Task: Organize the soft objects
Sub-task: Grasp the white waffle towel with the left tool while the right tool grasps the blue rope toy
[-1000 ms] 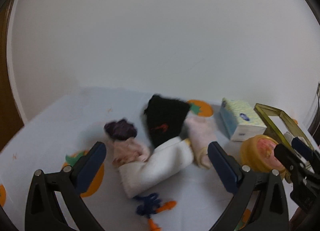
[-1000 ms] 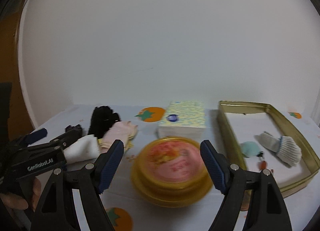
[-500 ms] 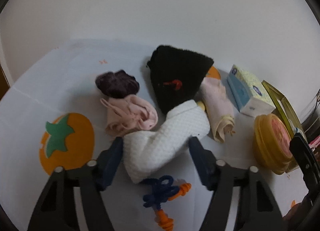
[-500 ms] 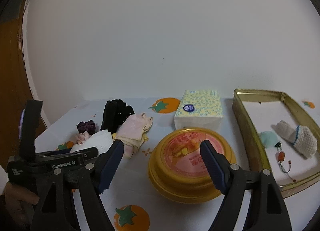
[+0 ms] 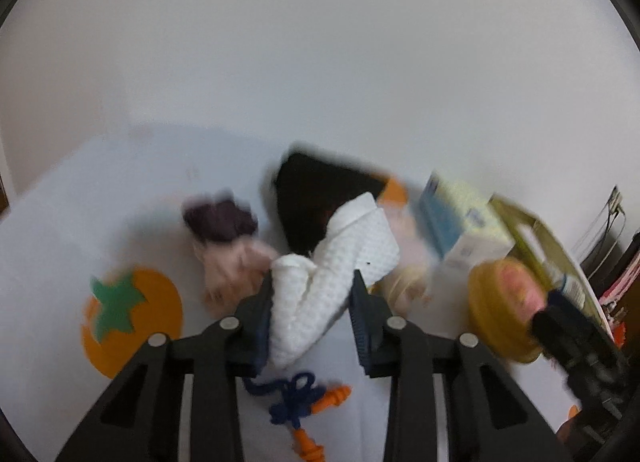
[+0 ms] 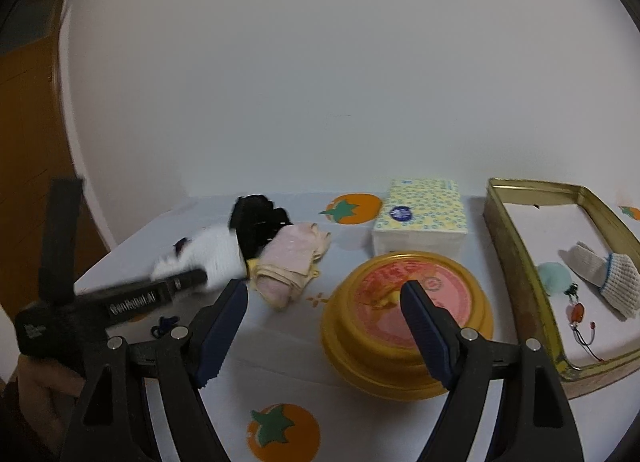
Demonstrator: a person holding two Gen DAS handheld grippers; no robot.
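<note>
Narrowing from its wide spread of a second ago, the left gripper (image 5: 312, 294) is closing its jaws around the white waffle cloth (image 5: 332, 274), which is sitting between the blue pads at lower centre of the left wrist view; the left pad is pressing the fabric, the right one looks just at its edge (motion blur is softening everything). Behind the cloth, the black fabric (image 5: 316, 198) is lying at centre, with the purple scrunchie (image 5: 218, 216) and pink bundle (image 5: 232, 266) to its left. Blue cord with orange earplugs (image 5: 304, 402) is lying below the pads. Over in the right wrist view, the right gripper (image 6: 324, 326) is hovering with jaws wide and nothing between them, above the near rim of the yellow round tin (image 6: 408, 322) at lower centre. Tissue pack (image 6: 420, 218) is sitting behind the tin; the gold tray (image 6: 516, 258) at right is holding a knit glove (image 6: 604, 274) and a mint pompom (image 6: 554, 278). Folded pink cloth (image 6: 292, 258) is resting centre-left on the tablecloth (image 6: 280, 362).
</note>
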